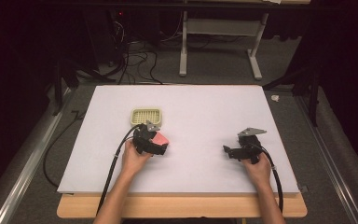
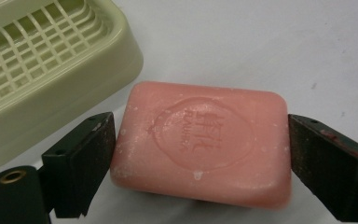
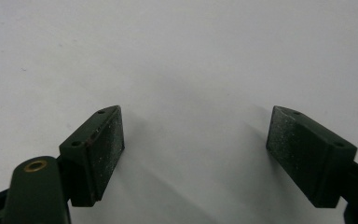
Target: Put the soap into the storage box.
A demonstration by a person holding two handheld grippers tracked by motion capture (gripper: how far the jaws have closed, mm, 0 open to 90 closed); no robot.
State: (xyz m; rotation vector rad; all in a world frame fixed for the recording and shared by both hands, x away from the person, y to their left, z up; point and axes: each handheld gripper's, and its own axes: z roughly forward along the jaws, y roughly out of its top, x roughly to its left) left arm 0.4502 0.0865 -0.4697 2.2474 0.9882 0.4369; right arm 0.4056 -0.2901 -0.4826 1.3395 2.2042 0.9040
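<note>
A pink bar of soap (image 2: pixel 200 140) with an embossed stamp lies lengthwise between the jaws of my left gripper (image 2: pixel 201 147), whose pads press on its two short ends. In the high view the soap (image 1: pixel 160 138) and left gripper (image 1: pixel 161 143) sit left of the table's middle, just in front of a pale yellow-green soap dish (image 1: pixel 147 115) with a slotted grid floor. That dish (image 2: pixel 42 70) is empty, at the upper left of the left gripper view. My right gripper (image 1: pixel 229 150) rests at the right, jaws pointing left. It (image 3: pixel 195 135) stands open over bare white table.
A white board (image 1: pixel 200 107) covers the wooden table (image 1: pixel 182 207). Beyond its far edge are cables (image 1: pixel 135 60) and a grey stand's feet (image 1: pixel 219 56) on the floor. Metal rails run along both sides.
</note>
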